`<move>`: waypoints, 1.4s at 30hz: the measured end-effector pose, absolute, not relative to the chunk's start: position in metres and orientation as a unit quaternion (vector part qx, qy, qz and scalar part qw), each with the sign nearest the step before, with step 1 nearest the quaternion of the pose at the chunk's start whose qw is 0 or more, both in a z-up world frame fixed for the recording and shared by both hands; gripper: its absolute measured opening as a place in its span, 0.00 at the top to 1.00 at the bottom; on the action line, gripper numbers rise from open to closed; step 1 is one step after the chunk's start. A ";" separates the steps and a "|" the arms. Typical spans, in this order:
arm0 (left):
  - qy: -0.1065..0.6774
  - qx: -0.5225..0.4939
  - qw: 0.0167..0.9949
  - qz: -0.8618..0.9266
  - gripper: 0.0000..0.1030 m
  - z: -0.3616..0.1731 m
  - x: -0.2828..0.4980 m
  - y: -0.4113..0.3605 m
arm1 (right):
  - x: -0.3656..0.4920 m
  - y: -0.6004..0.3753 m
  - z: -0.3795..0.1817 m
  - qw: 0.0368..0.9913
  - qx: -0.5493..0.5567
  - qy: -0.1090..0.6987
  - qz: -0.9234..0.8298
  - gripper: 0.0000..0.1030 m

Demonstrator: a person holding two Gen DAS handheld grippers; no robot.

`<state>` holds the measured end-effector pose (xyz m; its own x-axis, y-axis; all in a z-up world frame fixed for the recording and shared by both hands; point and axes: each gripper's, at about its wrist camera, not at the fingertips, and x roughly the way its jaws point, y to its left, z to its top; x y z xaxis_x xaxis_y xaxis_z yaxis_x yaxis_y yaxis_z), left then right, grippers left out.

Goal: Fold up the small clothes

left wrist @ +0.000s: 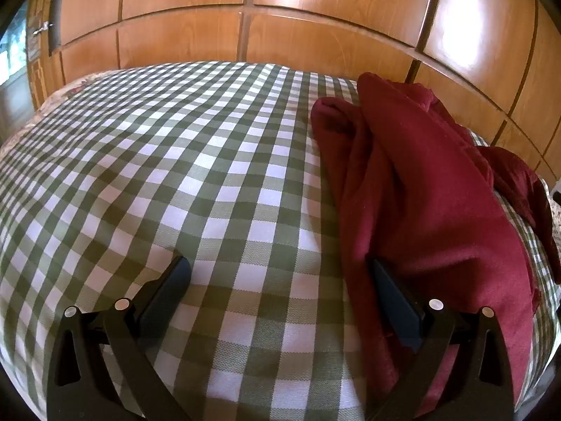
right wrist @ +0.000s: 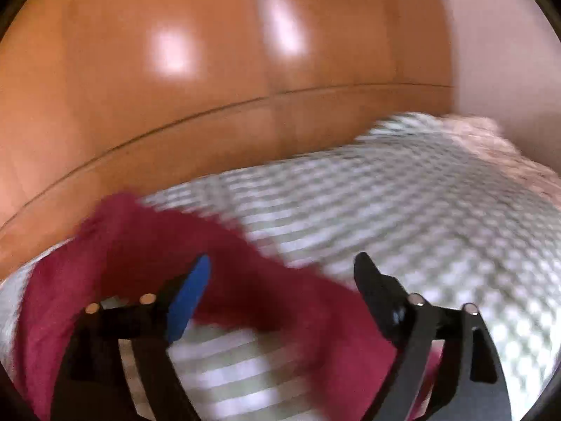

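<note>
A dark red garment (left wrist: 427, 189) lies crumpled on the right side of a green-and-white checked bed cover (left wrist: 196, 161). My left gripper (left wrist: 277, 263) is open just above the cover, its right finger (left wrist: 392, 298) touching the garment's left edge. In the blurred right wrist view the same red garment (right wrist: 115, 245) lies under and ahead of my right gripper (right wrist: 284, 263), which is open and empty above the checked cover (right wrist: 420, 210).
A glossy wooden wardrobe (left wrist: 280, 24) stands right behind the bed and fills the back of both views, wardrobe (right wrist: 210, 87). A pale wall (right wrist: 508, 52) is at the far right. A floral fabric (right wrist: 473, 133) lies at the bed's far corner.
</note>
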<state>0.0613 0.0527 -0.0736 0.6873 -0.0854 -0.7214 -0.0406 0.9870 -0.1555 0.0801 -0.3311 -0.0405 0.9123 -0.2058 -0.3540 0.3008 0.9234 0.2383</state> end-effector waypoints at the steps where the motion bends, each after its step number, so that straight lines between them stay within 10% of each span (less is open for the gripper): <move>1: 0.395 -0.083 0.915 -0.012 0.03 -0.073 0.061 0.053 | 0.081 -0.315 -0.042 0.970 0.146 0.166 -0.099 0.11; 14: 0.381 -0.159 0.903 -0.122 0.03 -0.030 0.034 0.055 | 0.134 -0.187 -0.083 0.957 -0.010 0.290 -0.014 0.02; 29: 0.494 0.056 0.816 -0.294 0.04 -0.042 0.014 -0.077 | 0.138 -0.189 -0.091 0.951 -0.013 0.307 -0.023 0.02; 37: 0.513 0.020 0.804 -0.301 0.95 -0.048 0.020 -0.059 | 0.139 -0.191 -0.090 0.951 -0.009 0.309 -0.022 0.02; 42: 0.491 -0.003 0.810 -0.321 0.96 -0.012 0.024 -0.033 | 0.139 -0.193 -0.090 0.950 -0.004 0.310 -0.021 0.02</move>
